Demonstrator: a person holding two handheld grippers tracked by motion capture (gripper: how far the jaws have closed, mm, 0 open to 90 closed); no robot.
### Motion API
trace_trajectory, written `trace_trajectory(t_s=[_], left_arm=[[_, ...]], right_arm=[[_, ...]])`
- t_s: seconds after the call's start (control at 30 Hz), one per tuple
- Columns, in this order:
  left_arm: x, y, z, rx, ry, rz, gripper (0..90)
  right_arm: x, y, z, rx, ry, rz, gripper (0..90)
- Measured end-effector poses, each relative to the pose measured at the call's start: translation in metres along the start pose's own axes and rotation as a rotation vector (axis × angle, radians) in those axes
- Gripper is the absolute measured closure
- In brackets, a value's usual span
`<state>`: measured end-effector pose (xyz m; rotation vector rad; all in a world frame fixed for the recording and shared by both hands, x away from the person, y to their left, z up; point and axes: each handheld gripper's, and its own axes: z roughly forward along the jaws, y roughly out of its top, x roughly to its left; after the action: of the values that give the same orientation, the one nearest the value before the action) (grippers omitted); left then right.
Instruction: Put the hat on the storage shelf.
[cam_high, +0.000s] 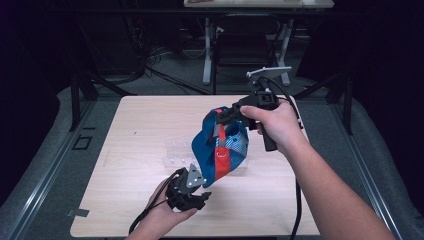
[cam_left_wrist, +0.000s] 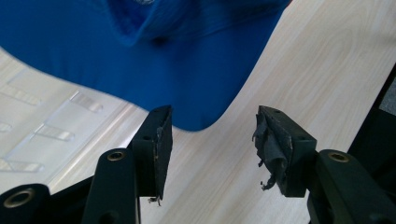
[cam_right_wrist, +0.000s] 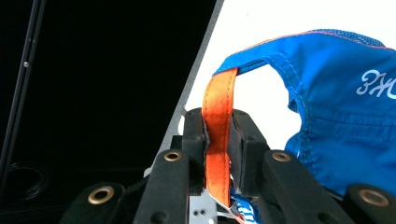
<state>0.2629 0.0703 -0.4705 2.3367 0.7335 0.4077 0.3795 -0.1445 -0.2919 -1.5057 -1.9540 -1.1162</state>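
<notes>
While the right gripper (cam_right_wrist: 217, 154) pinches the orange strap (cam_right_wrist: 218, 121) at the back of the blue cap (cam_high: 220, 150) and holds it hanging above the wooden table (cam_high: 140, 130) and the clear plastic tray (cam_high: 175, 152), the left gripper (cam_left_wrist: 212, 140) waits just under the cap's brim (cam_left_wrist: 187, 93) with its jaws spread and nothing between them. The cap looks light and soft – the thin crown cloth will fold and slip easily, and the strap is narrow. I judge the stiffer brim is the better place for the second hold – near its front edge.
</notes>
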Motion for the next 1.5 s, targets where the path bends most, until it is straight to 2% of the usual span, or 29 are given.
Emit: trace_trajectory(t_s=[0.1, 0.23, 0.27, 0.43, 0.47, 0.57, 0.93, 1.23, 1.5], left_arm=[[-0.001, 0.004, 0.004, 0.001, 0.023, 0.005, 54.3], [0.000, 0.006, 0.006, 0.010, 0.024, 0.021, 73.5], [0.000, 0.005, 0.005, 0.007, 0.039, 0.032, 77.3], [0.006, 0.002, 0.000, -0.013, 0.073, 0.040, 87.9], [0.007, 0.002, -0.002, -0.017, 0.062, 0.032, 87.8], [0.011, 0.002, -0.005, -0.017, 0.095, 0.043, 88.3], [0.037, 0.002, -0.006, -0.069, 0.105, -0.022, 88.6], [0.048, 0.001, 0.006, -0.115, 0.117, -0.083, 88.8], [0.054, 0.000, 0.017, -0.118, 0.114, -0.108, 88.8]], right_arm=[[0.001, 0.000, 0.000, -0.004, 0.003, -0.001, 77.7], [0.001, 0.000, 0.000, -0.001, 0.003, -0.002, 77.7], [0.002, 0.000, 0.000, -0.001, 0.004, -0.003, 77.7], [0.000, 0.001, -0.002, -0.013, 0.006, -0.002, 77.7], [0.000, 0.001, -0.003, -0.015, 0.007, 0.000, 77.7], [0.000, 0.001, -0.004, -0.021, 0.013, -0.003, 77.8], [-0.003, 0.002, 0.010, -0.023, 0.014, -0.019, 77.7], [-0.015, 0.004, 0.025, -0.023, 0.016, -0.005, 77.7], [-0.027, 0.005, 0.034, -0.031, 0.019, 0.018, 77.7]])
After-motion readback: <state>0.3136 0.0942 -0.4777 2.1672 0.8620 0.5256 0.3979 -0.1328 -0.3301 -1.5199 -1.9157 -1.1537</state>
